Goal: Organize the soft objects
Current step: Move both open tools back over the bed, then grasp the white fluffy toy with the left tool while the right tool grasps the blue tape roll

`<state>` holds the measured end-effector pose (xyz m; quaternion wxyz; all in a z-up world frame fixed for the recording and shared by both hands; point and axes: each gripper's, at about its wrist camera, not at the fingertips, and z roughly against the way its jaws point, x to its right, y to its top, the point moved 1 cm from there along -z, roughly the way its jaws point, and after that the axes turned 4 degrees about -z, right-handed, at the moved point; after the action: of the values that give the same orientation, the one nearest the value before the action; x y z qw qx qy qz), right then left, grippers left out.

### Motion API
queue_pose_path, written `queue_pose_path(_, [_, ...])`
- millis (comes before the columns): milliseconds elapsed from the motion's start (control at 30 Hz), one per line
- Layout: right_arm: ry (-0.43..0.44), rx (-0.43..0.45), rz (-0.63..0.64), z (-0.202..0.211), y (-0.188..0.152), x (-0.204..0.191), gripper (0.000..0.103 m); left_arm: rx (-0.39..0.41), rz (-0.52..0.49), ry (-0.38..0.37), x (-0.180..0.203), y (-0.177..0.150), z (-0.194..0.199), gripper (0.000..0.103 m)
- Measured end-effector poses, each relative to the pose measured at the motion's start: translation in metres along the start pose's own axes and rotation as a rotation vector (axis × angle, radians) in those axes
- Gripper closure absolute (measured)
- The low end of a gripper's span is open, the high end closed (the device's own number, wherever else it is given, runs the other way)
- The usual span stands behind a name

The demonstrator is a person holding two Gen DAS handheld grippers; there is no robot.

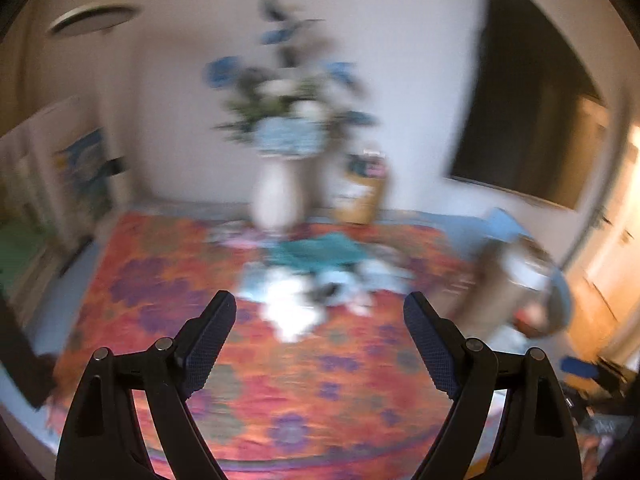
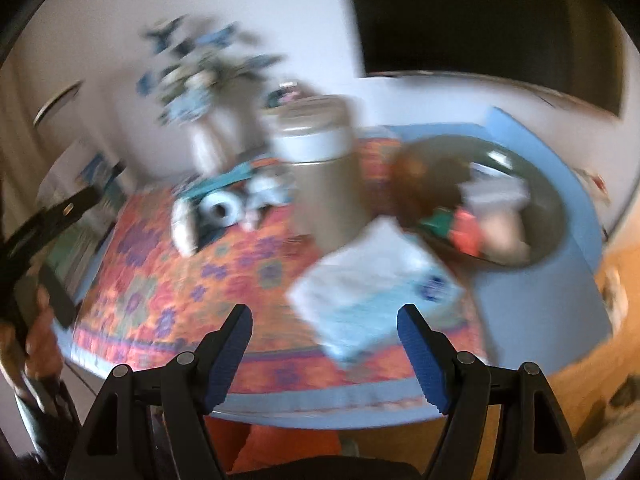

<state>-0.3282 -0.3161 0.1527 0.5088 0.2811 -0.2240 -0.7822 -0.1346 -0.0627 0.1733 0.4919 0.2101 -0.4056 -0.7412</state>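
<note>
Both views are smeared by blur. The left gripper (image 1: 320, 344) hangs over the near part of the desk (image 1: 168, 288), fingers (image 1: 208, 340) spread wide with nothing between them. The soft things (image 1: 316, 276), a heap of white, pale blue and teal cloth, lie ahead of it toward the far side, just in front of a vase (image 1: 280, 184) of flowers. The right gripper (image 2: 324, 356) is likewise open and empty above the desk's near edge. Just beyond it lies a white and pale blue packet (image 2: 372, 284), perhaps tissues. Farther off stand a canister (image 2: 324, 168) and, to the right, a bowl (image 2: 548, 208) of mixed items.
</note>
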Motion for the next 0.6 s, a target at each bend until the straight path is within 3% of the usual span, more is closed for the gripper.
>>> queue_pose_path(67, [0.038, -0.013, 0.055, -0.013, 0.002, -0.029, 0.029, -0.005, 0.031, 0.049, -0.027, -0.001, -0.005, 0.018])
queue_pose_path(200, [0.068, -0.044, 0.123, -0.044, 0.008, -0.072, 0.029, -0.022, 0.052, 0.072, -0.059, -0.011, -0.014, 0.018])
queue_pose_path(433, [0.170, -0.053, 0.119, -0.100, 0.025, -0.113, 0.029, -0.073, -0.016, 0.115, -0.070, -0.036, -0.060, 0.018])
queue_pose_path(600, [0.145, -0.019, 0.102, -0.142, 0.037, -0.121, 0.029, -0.096, -0.017, 0.154, -0.074, -0.056, -0.095, 0.018])
